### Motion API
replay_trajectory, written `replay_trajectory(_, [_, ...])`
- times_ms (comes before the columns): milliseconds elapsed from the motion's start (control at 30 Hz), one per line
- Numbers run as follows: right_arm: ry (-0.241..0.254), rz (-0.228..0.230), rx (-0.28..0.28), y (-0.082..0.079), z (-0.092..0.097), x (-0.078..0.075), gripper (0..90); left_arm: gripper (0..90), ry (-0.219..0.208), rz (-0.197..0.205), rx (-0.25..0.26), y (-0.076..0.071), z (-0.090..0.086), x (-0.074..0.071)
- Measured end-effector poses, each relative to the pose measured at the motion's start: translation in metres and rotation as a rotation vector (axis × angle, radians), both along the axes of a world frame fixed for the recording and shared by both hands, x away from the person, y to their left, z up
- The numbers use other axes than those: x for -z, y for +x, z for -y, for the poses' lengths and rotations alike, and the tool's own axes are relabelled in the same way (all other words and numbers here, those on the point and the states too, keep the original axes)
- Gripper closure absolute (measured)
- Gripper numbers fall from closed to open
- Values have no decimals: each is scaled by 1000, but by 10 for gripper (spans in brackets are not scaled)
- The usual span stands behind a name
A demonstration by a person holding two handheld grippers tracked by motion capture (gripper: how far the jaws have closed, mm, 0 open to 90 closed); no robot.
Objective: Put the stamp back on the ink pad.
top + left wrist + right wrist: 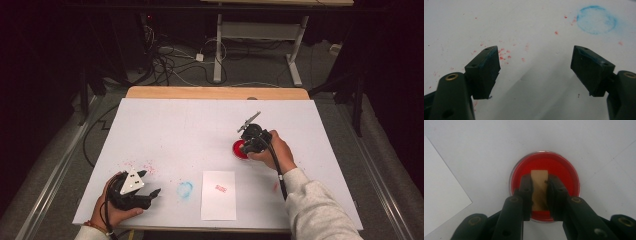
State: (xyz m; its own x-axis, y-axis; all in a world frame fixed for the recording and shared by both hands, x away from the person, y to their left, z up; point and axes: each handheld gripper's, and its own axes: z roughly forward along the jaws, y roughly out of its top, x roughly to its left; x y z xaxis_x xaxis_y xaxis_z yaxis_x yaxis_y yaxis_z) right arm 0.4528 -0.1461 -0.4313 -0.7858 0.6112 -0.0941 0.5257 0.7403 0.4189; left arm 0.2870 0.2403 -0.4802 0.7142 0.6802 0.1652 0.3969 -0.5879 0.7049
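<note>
Stamp (539, 190) in the right gripper (539, 192), its fingers (526, 192) pinching the wooden block from both sides, and it sits pressed down in the round red ink pad (564, 170) on the table (175, 120). So this looks like the inking step. On the white paper (218, 200) near the person's edge there is already one red print (221, 188), so at least one stamping seems done; another press on the sheet is probably what is left. The left gripper (535, 72) rests low over the table, fingers (485, 72) spread wide and empty, red specks (504, 56) and a blue ring stain (596, 20) on the surface ahead of it.
</note>
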Motion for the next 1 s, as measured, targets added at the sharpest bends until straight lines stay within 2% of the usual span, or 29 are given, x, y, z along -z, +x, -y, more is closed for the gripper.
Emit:
replay_trajectory(233, [29, -3, 10, 0, 3, 3, 762, 226, 5, -1, 3, 0, 1, 0])
replay_trajectory(500, [46, 15, 18, -3, 5, 5, 756, 226, 9, -2, 3, 0, 1, 0])
replay_trajectory(667, [54, 23, 28, -4, 5, 4, 699, 226, 6, -1, 1, 0, 1, 0])
replay_trajectory(833, [107, 68, 45, -7, 8, -3, 598, 226, 5, -2, 0, 0, 1, 1])
replay_trajectory(933, [152, 117, 39, -12, 9, -11, 583, 226, 6, -2, 0, 1, 1, 1])
replay_trajectory(1000, [176, 151, 38, -15, 11, -16, 542, 226, 7, -1, -1, 0, 1, 0])
